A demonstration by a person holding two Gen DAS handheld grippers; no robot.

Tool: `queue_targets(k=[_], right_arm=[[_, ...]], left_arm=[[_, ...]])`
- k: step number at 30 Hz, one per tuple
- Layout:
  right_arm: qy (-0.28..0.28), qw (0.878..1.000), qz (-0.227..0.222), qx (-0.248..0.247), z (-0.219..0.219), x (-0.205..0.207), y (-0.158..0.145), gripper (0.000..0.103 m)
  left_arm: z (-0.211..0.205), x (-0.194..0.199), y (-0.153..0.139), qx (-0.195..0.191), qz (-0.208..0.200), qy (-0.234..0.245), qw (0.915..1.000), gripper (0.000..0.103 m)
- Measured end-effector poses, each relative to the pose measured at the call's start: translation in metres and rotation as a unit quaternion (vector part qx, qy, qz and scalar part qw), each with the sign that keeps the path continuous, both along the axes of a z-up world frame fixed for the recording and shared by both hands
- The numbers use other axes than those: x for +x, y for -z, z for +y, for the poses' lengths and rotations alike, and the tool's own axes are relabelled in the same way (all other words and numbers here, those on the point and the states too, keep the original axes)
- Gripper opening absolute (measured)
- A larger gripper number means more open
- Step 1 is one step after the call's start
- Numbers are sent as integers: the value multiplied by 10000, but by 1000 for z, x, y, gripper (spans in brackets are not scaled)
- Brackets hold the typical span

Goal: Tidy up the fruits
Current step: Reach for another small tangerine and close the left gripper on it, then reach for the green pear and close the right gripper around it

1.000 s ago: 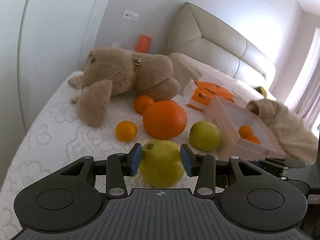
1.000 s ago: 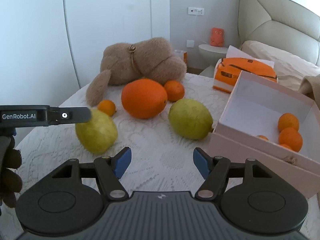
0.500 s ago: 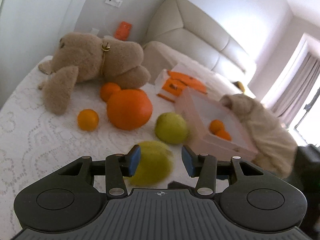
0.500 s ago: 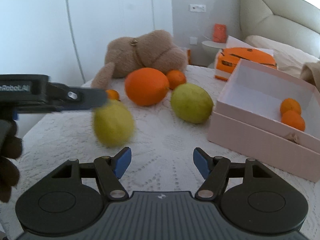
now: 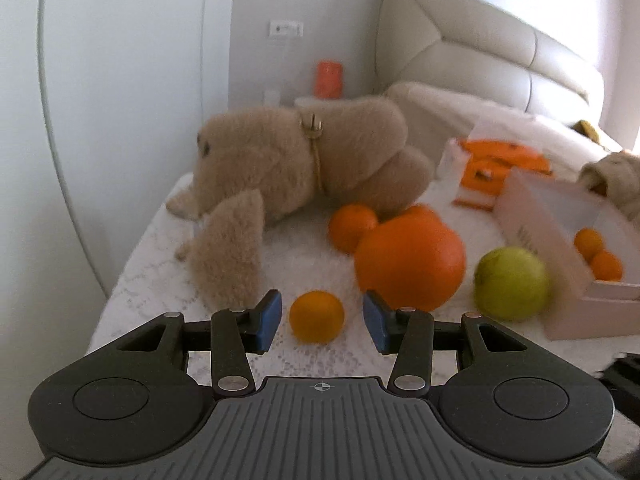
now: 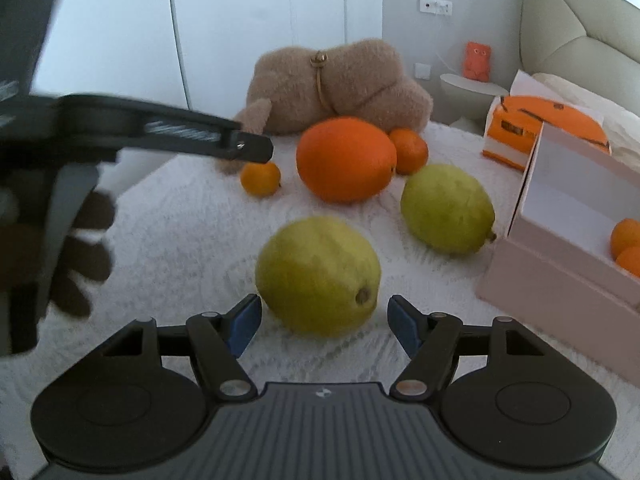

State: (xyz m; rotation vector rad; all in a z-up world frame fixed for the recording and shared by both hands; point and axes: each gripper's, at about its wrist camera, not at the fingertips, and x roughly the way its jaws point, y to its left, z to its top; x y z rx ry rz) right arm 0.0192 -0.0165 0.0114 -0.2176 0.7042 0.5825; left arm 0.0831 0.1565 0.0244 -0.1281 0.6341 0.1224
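My left gripper [image 5: 322,322] is open, its blue pads on either side of a small orange [image 5: 317,316] on the white bedspread. Behind it lie a large orange [image 5: 410,257], a medium orange [image 5: 352,227] and a green pear-like fruit [image 5: 511,284]. My right gripper [image 6: 324,322] is open, with a yellow-green fruit [image 6: 318,276] lying just ahead between its pads. A second green fruit [image 6: 447,209], the large orange [image 6: 346,165] and the small orange [image 6: 260,178] show beyond. The left gripper [image 6: 248,146] reaches in from the left above the small orange.
A pink open box [image 6: 560,280] with small oranges [image 6: 626,238] stands at the right; it also shows in the left wrist view [image 5: 536,224]. A brown plush dog [image 5: 304,160] lies behind the fruit. An orange-and-white box [image 6: 532,128] sits farther back.
My left gripper has let go of the yellow-green fruit, which now lies in front of my right gripper, and has swung left to the small orange. My right gripper has come closer to the fruit.
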Motion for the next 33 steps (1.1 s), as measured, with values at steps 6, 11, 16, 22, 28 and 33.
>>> queue_targets(k=[6,11,16,22,28,33], right_arm=[[40,9999,-92,84,-8,-4,3,75],[9,9999,-92,104,-8,-4,2,77],[-8,9998,-75,163,-9,-4,3,79],[210,9992,-59,345,-17,-4,0,79],[186,9981,-105,573,-24,-17,-11,79],[508,9962,-411,573,-25,-26,-24,65]], left_arm=[[-3,15,17,62,244,-88,9996,50],[0,14,18,38,246,-141,9996,39],[-3,-8,14,-122,198,-125,9997,39],[-9,-62,18,-48,105,-158,9998,39],[10,-82,23,-561,-184,-315,9978,38],[7,-81,24,-541,-230,-322,9978,39]])
